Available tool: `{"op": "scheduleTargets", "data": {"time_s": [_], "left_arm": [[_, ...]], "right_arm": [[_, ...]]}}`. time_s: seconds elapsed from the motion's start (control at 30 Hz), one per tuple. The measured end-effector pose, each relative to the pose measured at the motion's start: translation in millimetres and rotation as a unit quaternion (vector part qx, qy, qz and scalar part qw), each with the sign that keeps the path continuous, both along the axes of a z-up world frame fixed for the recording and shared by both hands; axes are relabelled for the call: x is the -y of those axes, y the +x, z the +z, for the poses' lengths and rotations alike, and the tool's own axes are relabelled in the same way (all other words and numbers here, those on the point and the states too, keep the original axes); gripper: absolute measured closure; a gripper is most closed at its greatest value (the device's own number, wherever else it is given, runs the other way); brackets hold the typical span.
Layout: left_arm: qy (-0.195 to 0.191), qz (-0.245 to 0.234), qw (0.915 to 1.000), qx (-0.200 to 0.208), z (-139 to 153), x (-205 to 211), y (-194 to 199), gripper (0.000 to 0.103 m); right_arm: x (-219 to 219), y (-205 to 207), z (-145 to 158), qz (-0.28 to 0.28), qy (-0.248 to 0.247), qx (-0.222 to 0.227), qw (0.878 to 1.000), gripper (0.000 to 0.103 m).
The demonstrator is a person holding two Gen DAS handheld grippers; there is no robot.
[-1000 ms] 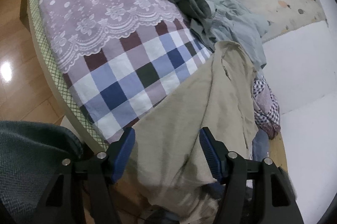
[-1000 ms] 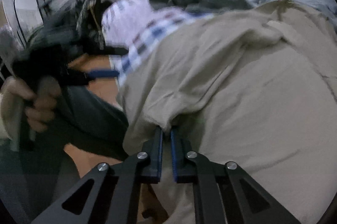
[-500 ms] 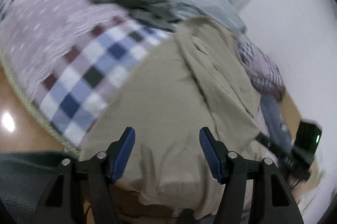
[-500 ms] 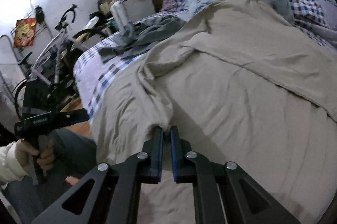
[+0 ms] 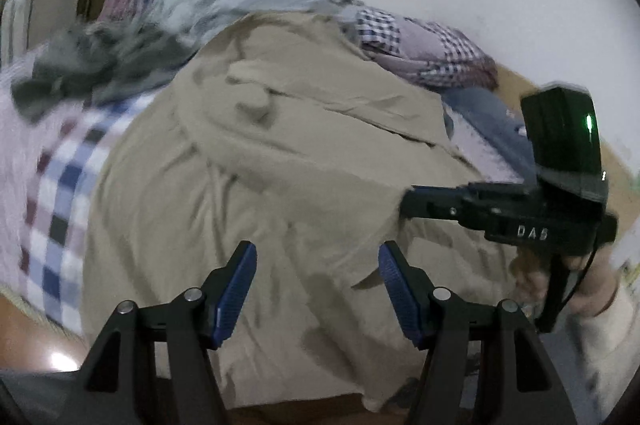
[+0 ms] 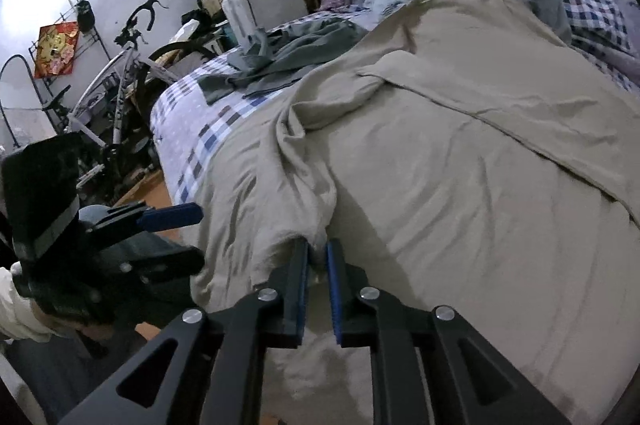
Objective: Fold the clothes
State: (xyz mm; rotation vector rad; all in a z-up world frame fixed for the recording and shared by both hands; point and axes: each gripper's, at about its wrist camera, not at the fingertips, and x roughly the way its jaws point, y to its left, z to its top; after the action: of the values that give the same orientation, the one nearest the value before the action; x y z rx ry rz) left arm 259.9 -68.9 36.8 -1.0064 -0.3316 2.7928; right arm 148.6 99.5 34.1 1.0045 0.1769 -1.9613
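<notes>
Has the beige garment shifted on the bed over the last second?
Yes. The beige garment has spread leftward over the checked bedspread, covering more of its squares; the right hand-held gripper is clamped on its edge.

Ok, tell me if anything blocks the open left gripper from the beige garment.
Nothing visible does. The left gripper hangs open just above the beige garment, only bare cloth between its fingers. The right gripper is already shut on the same garment's edge.

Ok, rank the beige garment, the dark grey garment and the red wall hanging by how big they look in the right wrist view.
1. Beige garment, largest.
2. Dark grey garment.
3. Red wall hanging, smallest, though it is farthest away, so its true size is unsure.
</notes>
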Motion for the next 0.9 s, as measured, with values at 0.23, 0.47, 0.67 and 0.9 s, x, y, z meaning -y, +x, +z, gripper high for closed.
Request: {"op": "scheduleTargets", "data": {"time_s": [0.23, 0.47, 0.67, 0.9], "left_arm": [[-0.102, -0.032, 0.9940, -0.026, 3.0, -42.2, 10.4, 0.035], [-0.200, -0.067, 0.9766, -0.042, -5.0, -80.3, 10.5, 0.035], [-0.254, -0.079, 0.9632, -0.037, -18.3, -100.6, 1.1, 0.044], [-0.269, -0.069, 0.9607, -0.003, -34.5, -104.9, -13.3, 0.060]], "right_arm": [[7.5, 15.6, 3.7, 0.046, -0.013, 0.008, 0.999, 0.062], [-13.3, 3.9, 9.7, -0.014, -0.022, -0.003, 1.000, 0.062], [-30.3, -9.1, 15.8, -0.074, -0.032, -0.013, 0.997, 0.062], [-39.2, -14.4, 19.1, -0.093, -0.038, -0.020, 0.995, 0.062]]}}
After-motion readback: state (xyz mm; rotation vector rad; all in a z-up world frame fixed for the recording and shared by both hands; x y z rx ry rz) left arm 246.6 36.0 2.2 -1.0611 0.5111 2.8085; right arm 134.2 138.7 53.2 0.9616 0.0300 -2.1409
